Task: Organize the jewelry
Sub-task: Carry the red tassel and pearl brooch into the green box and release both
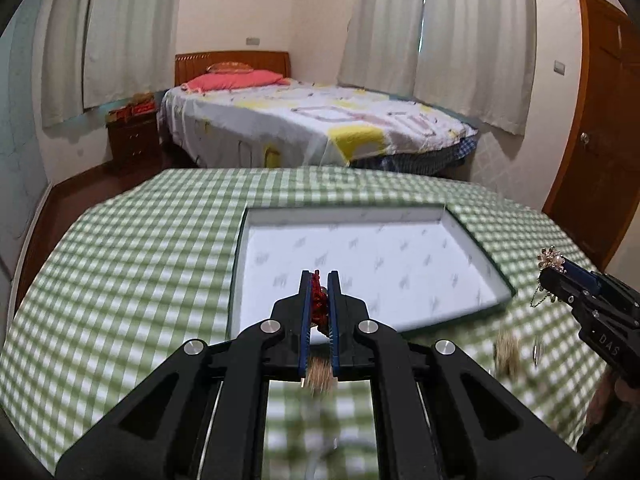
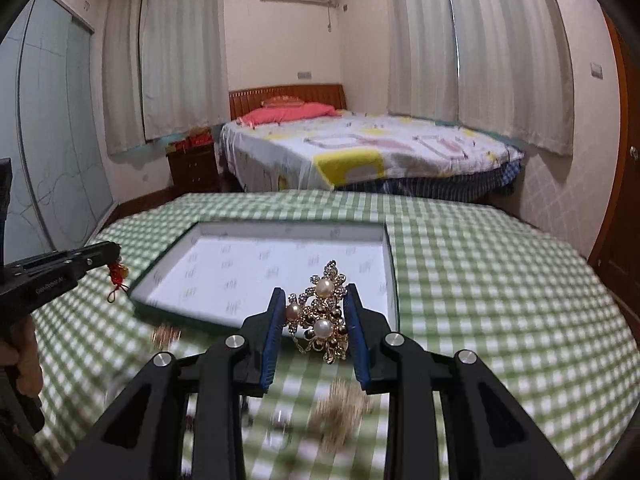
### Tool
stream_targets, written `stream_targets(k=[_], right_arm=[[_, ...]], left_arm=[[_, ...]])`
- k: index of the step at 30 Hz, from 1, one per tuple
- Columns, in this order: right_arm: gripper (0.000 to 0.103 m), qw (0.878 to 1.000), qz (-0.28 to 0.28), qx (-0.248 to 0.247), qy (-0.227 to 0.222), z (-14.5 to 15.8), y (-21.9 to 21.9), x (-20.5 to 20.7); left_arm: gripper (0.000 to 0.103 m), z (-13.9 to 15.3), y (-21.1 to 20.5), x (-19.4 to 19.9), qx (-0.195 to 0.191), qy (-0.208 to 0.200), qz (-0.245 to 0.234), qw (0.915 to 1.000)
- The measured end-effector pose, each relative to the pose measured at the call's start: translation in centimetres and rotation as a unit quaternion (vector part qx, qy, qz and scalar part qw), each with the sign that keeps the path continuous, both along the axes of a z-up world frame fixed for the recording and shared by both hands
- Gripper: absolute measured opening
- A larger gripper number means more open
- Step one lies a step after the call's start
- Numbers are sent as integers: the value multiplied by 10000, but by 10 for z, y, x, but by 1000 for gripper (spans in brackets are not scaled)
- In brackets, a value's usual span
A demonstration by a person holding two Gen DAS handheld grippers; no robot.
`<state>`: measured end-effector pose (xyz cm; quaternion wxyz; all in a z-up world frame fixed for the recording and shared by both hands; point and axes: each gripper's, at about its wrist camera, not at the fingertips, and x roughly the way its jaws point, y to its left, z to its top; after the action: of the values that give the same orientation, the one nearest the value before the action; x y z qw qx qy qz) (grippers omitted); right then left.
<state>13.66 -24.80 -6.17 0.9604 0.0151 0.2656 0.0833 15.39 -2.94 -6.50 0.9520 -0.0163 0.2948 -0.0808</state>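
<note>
- the left gripper is pinching a red knotted charm between its blue pads, pressed almost fully together, above the near edge of the box.
- the right gripper is clamping a gold brooch with pearls between its pads, jaws partly apart around it, with a thin chain hanging below.
- under both tools, blurred gold pieces are lying on the green checked tablecloth, near the front edge of the box.
- just beyond, a shallow box with a white printed lining is sitting open on the cloth.
- farther back, a bed with a patterned cover and a pink pillow is standing against the wall, beside a dark wooden nightstand and pale curtains.
</note>
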Motion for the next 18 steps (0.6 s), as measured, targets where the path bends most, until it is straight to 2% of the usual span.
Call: stream_targets(k=[3,6,14,18], right_arm=[[31,10000,-2,-17,-77,6,0,22],[31,10000,-9,-70,-11,0,0,45],[31,9964,-111,-101,836,-55,-6,92],[31,9929,-147,-113,1172,-71,-9,103]], left_arm=[[8,10,-5,27,-66,-136,-16,9999],[8,3,-10,52,0,-58,-47,10000],[8,-62,-7,98,119,833,27,9965],[8,-81,1,108,109,1159,53,9932]])
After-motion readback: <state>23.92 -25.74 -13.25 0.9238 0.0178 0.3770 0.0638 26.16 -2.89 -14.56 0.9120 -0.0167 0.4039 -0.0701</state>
